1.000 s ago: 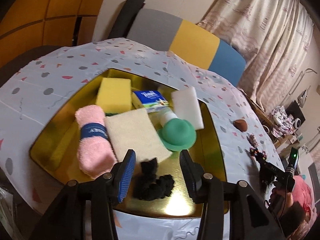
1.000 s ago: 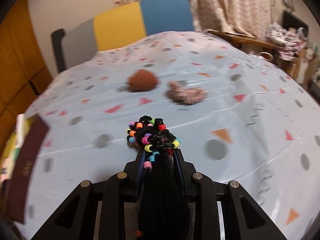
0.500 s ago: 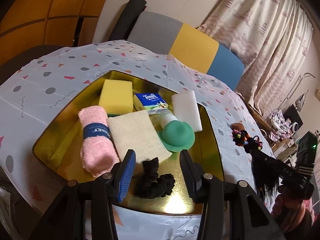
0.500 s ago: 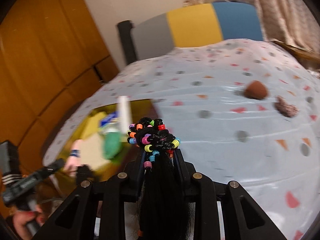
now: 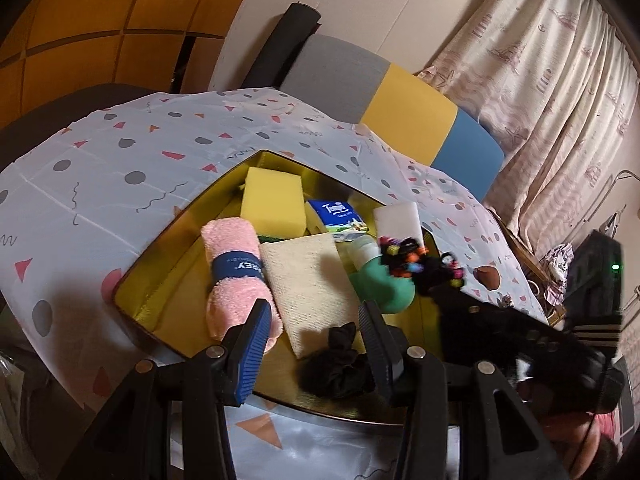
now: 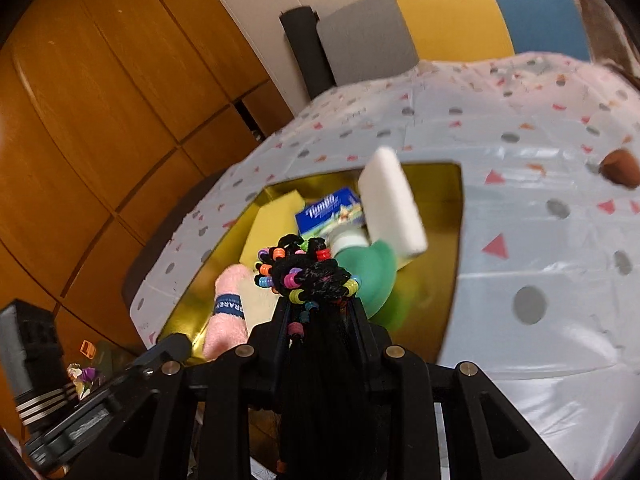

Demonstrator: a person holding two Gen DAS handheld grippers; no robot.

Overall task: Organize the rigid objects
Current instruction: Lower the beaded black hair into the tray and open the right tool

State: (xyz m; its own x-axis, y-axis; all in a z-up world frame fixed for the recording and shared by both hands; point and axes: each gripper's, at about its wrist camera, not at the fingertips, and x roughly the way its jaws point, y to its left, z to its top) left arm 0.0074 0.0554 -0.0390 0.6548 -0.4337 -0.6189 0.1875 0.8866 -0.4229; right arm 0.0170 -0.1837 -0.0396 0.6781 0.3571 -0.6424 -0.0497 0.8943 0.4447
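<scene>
A black hairpiece (image 6: pixel 316 312) with bright coloured beads is pinched between the right gripper's fingers (image 6: pixel 280 320), hanging over the gold tray (image 5: pixel 168 280). In the tray lie a rolled pink towel (image 5: pixel 236 276) at nine o'clock, a yellow sponge (image 5: pixel 272 204), a blue tissue pack (image 5: pixel 338 214), a white sponge (image 5: pixel 400 220) and a black scrunchie (image 5: pixel 340 360) at six.

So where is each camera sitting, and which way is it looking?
Left wrist: rides on the left gripper, looking down over its open fingers into the gold tray; the right gripper reaches in from the right.
Right wrist: rides on the right gripper, looking over the beaded hair tie it clamps, towards the tray; the left gripper's body shows at lower left.
Both see the pink towel, green cap and white sponge.
</scene>
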